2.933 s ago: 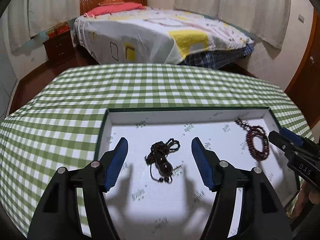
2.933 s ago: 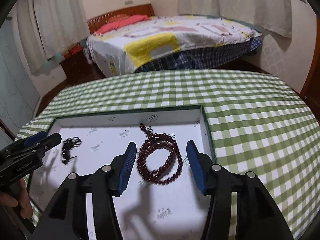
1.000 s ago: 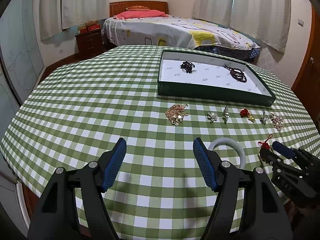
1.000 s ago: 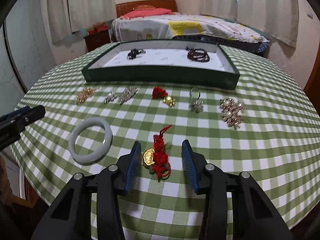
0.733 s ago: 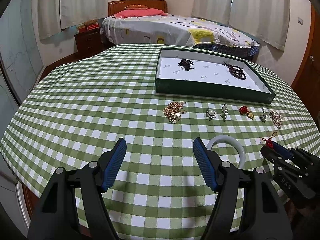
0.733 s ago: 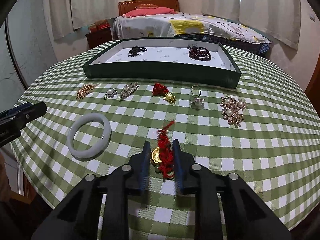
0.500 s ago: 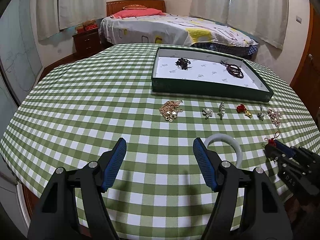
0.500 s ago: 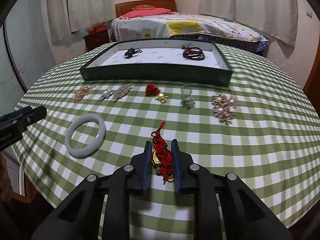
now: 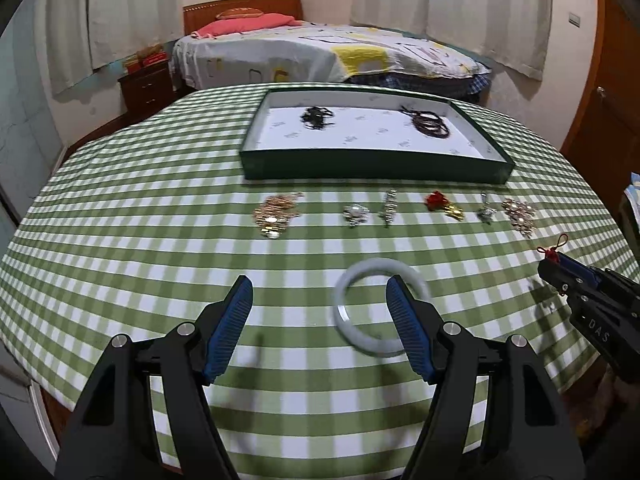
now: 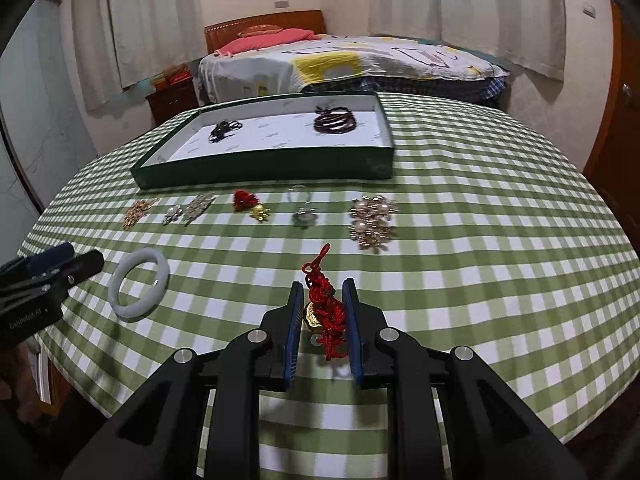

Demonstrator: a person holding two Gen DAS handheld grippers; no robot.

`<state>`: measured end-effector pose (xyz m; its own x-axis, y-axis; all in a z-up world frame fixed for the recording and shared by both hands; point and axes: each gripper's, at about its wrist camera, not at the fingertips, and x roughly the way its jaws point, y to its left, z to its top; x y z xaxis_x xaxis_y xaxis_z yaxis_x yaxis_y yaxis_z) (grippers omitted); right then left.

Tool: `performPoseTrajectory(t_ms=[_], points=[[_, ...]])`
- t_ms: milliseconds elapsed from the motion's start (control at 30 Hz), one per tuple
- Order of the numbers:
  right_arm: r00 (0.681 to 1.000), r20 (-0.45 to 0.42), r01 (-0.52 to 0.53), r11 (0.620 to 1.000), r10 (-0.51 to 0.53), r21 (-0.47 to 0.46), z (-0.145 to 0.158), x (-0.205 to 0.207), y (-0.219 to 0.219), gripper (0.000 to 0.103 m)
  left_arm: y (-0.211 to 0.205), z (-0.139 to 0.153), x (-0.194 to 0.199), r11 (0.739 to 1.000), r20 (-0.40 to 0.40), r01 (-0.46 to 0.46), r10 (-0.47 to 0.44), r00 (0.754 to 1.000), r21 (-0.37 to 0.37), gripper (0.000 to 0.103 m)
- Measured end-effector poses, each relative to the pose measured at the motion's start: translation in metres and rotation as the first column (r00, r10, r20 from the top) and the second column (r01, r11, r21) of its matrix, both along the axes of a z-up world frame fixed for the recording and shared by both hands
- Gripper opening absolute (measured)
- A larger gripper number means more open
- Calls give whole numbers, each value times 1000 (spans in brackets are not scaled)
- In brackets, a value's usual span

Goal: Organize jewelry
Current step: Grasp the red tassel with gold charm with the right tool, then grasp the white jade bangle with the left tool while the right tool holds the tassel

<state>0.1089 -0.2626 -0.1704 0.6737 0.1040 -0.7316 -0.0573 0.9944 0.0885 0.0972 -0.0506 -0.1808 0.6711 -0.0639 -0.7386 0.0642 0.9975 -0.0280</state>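
My right gripper [image 10: 322, 308] is shut on a red knotted cord charm with a gold piece [image 10: 324, 312] and holds it just above the green checked tablecloth; the charm's loop [image 9: 554, 250] sticks out of it in the left wrist view. My left gripper [image 9: 320, 300] is open and empty, its right finger over a white jade bangle [image 9: 352, 320], which also shows in the right wrist view [image 10: 138, 284]. A green tray [image 10: 264, 166] at the far side holds a black cord necklace [image 10: 224, 130] and a dark red bead bracelet [image 10: 334, 120].
A row of small pieces lies before the tray: a gold chain cluster [image 9: 276, 212], a pearl brooch [image 9: 354, 214], a silver pin [image 9: 388, 206], a red and gold charm [image 9: 442, 204], a ring [image 10: 304, 208] and a pearl flower brooch [image 10: 372, 216]. A bed stands behind the round table.
My right gripper has closed on the red cord charm and lifted it slightly off the cloth. My left gripper has shifted right, so the bangle now lies under its right finger.
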Motion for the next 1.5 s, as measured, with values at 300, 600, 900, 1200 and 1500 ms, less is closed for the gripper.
performPoseTrajectory(t_ms=[300, 600, 900, 1200, 1500], points=[[999, 7, 41, 999, -41, 21, -2, 0, -19, 21, -25, -12, 7, 999, -29, 36, -36, 999, -7, 75], [999, -5, 45, 998, -45, 41, -6, 1, -23, 21, -39, -25, 16, 998, -52, 61, -60, 997, 7, 78], [999, -16, 45, 998, -44, 47, -10, 3, -23, 21, -38, -34, 21, 998, -73, 56, -55, 996, 21, 78], [999, -19, 45, 998, -44, 49, -11, 3, -23, 21, -40, -33, 19, 997, -59, 72, -70, 996, 32, 69], [999, -17, 43, 998, -42, 48, -10, 3, -22, 21, -40, -33, 17, 996, -53, 79, -77, 996, 35, 69]])
